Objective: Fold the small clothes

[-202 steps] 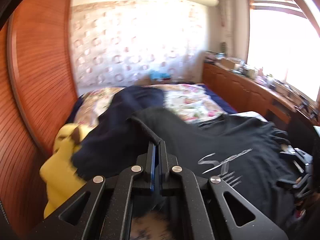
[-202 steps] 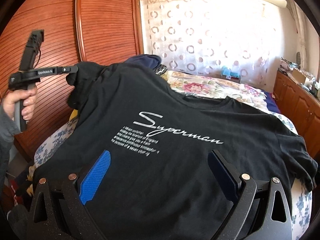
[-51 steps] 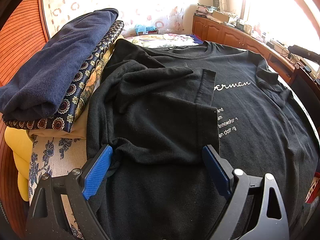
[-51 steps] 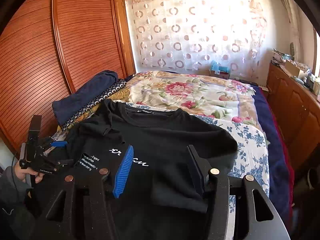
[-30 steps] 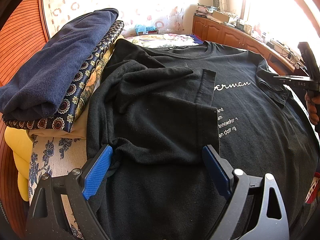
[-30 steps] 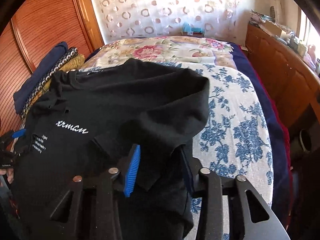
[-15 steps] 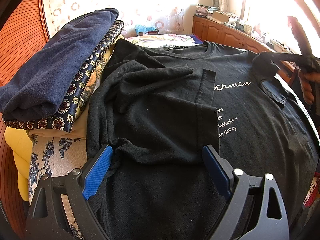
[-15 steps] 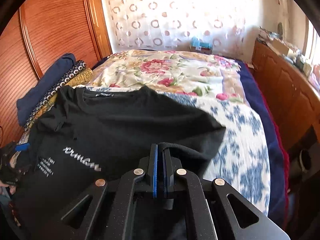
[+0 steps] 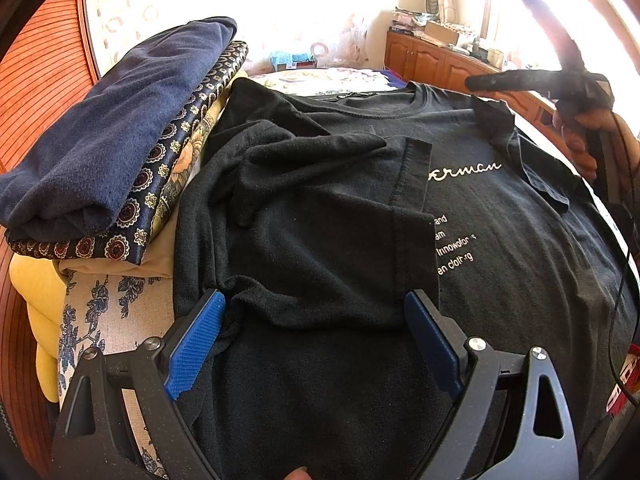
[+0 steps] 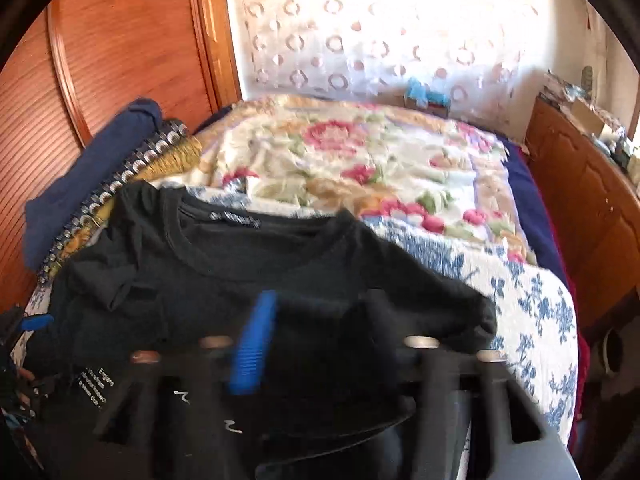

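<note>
- Left wrist view: a black T-shirt (image 9: pixel 500 248) lies spread face up on a bed (image 9: pixel 92 312), filling most of the picture.
- White script and small print lines show on the shirt's chest, partly covered by the shirt's left sleeve (image 9: pixel 332 216), which is folded inward over the body.
- Left gripper (image 9: pixel 316 344) sits low over the shirt's near part with its jaws wide apart — the folded sleeve's near edge lies between the blue pads, but the pads do not press it.
- Left of the shirt, touching its edge, is a stack of folded clothes (image 9: pixel 112 148): a navy piece on top, a dark patterned one under it, a tan one below.
- At the shirt's far right, a hand (image 9: pixel 588 140) holds the right gripper (image 9: pixel 476 82) just above the shoulder; from here its fingers look thin and dark, and their gap cannot be told.
- Right wrist view, blurred by motion: the right gripper (image 10: pixel 316 336) hovers over the shirt's (image 10: pixel 224 280) right shoulder, jaws opening, a blue pad (image 10: pixel 254 348) plain on one side. Shirt cloth shows in the gap, yet the pads do not clamp it.
- The right sleeve (image 10: pixel 440 320) is folded in over the shirt's body.
- Beyond the shirt's collar the bed shows a floral quilt (image 10: pixel 360 160); right of the shirt, a blue-flowered cover (image 10: pixel 532 312).
- Behind the bed hangs a curtain (image 10: pixel 380 28) with ring shapes — a wooden wardrobe (image 10: pixel 120 40) stands left of the shirt.
</note>
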Action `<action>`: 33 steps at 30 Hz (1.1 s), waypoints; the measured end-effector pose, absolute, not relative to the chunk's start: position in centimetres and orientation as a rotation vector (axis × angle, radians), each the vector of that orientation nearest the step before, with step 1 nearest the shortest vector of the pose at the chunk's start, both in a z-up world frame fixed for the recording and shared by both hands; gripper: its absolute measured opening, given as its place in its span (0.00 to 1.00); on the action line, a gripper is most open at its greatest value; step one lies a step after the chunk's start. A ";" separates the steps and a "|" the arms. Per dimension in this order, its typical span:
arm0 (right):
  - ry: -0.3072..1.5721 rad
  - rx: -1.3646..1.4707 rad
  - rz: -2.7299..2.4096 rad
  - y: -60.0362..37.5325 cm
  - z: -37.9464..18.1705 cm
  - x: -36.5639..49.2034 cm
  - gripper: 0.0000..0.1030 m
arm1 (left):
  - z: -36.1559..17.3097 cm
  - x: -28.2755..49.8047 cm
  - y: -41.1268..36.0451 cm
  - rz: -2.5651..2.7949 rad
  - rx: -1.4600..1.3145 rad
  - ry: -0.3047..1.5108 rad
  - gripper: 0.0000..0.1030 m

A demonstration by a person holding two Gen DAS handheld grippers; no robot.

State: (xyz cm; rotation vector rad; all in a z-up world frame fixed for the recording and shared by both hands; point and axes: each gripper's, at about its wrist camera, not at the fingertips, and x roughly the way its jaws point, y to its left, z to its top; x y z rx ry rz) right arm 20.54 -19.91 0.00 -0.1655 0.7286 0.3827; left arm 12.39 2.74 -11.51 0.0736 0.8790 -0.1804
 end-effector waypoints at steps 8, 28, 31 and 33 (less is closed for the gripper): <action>0.701 -0.187 0.361 -23.6 -0.8 18.5 0.80 | -11.5 12.3 2.8 -0.177 0.072 0.879 0.89; 0.812 -0.168 0.291 -26.7 -5.8 20.0 0.80 | -4.8 14.4 4.6 -0.195 0.071 0.771 0.87; 0.811 -0.181 0.283 -27.1 -5.6 20.1 0.80 | -4.5 16.8 4.8 -0.202 0.081 0.778 0.79; 0.810 -0.181 0.283 -27.3 -5.7 20.0 0.81 | -4.4 18.7 4.9 -0.216 0.070 0.790 0.74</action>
